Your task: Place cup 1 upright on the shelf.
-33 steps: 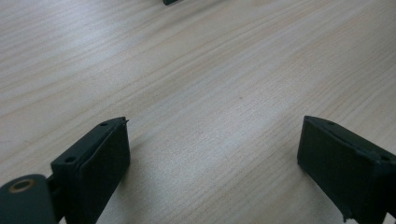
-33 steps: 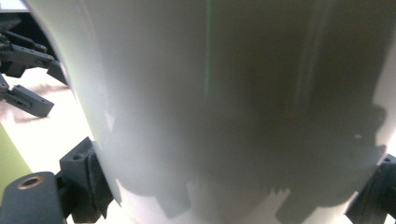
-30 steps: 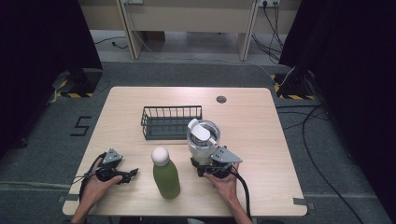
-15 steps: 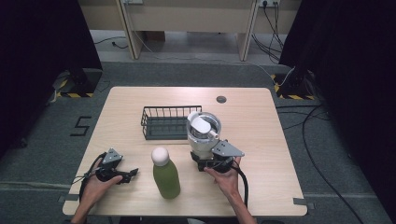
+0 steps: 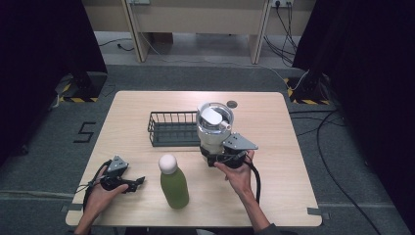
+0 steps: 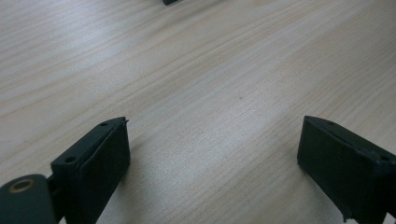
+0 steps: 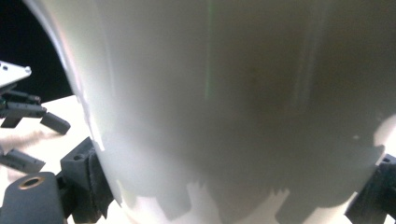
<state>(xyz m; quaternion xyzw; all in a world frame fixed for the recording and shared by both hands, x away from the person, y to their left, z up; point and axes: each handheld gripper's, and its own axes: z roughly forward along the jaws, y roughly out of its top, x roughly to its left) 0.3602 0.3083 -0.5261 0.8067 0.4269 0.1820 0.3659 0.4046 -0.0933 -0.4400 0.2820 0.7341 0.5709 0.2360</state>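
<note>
Right gripper view puts the two black fingers (image 7: 88, 186) on either side of the foot of a large white tumbler with smooth, slightly tapering wall (image 7: 243, 102); the wall stands between the fingers and meets the left one, while the right one is mostly cut off, so I judge they are closed on it. The long axis of the tumbler is upright, and it lies at twelve o'clock from the right gripper (image 5: 221, 157).

High view adds what the close view cannot: the tumbler has a clear lid with a white flap, and it stands at the three o'clock end of a dark wire basket (image 5: 171, 128), just beside it, on the pale wooden bench (image 5: 274, 186). The right hand (image 5: 238, 174) is much nearer to it than the left.

Left gripper view has its fingers (image 6: 93, 163) spread wide apart over bare wood, holding nothing. From above, the left gripper (image 5: 136, 183) rests at nine o'clock of a green bottle with round white cap (image 5: 173, 183), apart from it.
</note>
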